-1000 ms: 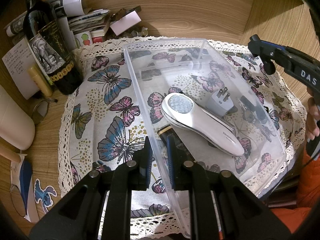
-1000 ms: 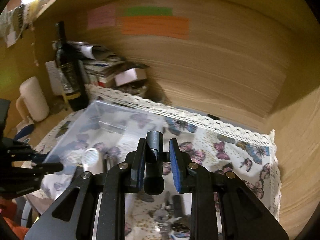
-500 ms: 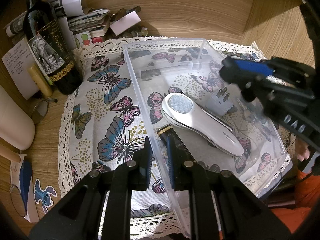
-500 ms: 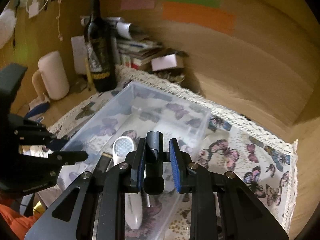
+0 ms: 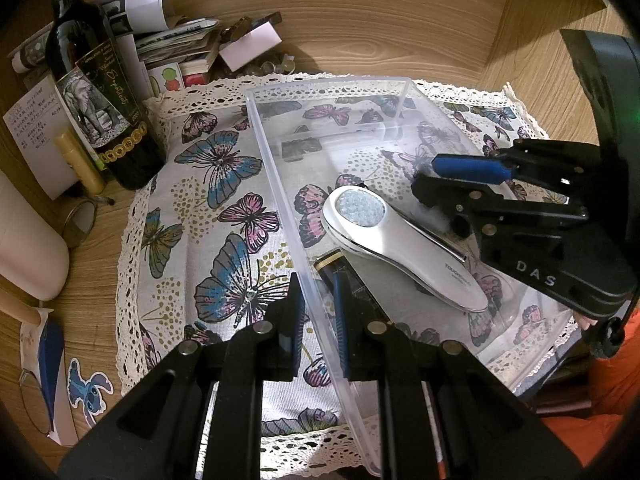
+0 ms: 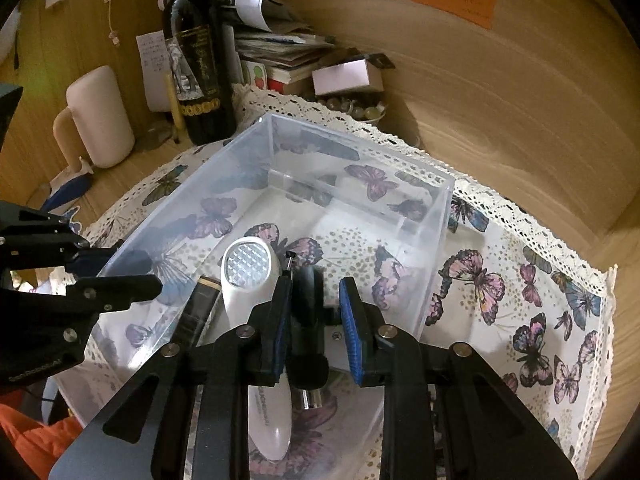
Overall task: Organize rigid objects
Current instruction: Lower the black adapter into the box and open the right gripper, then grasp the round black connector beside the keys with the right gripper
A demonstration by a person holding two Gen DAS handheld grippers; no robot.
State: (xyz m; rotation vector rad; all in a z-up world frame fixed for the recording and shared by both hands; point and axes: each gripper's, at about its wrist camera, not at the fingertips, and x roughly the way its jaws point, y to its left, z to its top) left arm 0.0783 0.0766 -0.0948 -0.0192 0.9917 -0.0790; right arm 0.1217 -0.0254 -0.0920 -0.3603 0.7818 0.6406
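A clear plastic bin (image 5: 276, 184) (image 6: 360, 148) sits on a butterfly cloth. Inside lie a white handheld device (image 5: 400, 248) (image 6: 248, 268) and a flat black bar with a gold end (image 5: 344, 276) (image 6: 200, 308). My left gripper (image 5: 316, 316) is shut on the bin's near left wall. My right gripper (image 6: 316, 324) (image 5: 460, 184) hovers over the bin, its jaws apart, with a dark cylindrical object (image 6: 308, 312) between them touching only the left pad. A white block (image 6: 340, 348) sits below it.
A wine bottle (image 5: 100, 92) (image 6: 200, 60), stacked papers and small boxes (image 5: 180, 52), and a cream cylinder (image 6: 100, 116) stand at the back left. Wooden walls enclose the back and right. Stickers (image 5: 84, 388) lie on the wooden table at the left.
My right gripper has moved left over the bin and lowered toward its contents, and its jaws have opened off the dark object. My left gripper has stayed clamped on the bin wall.
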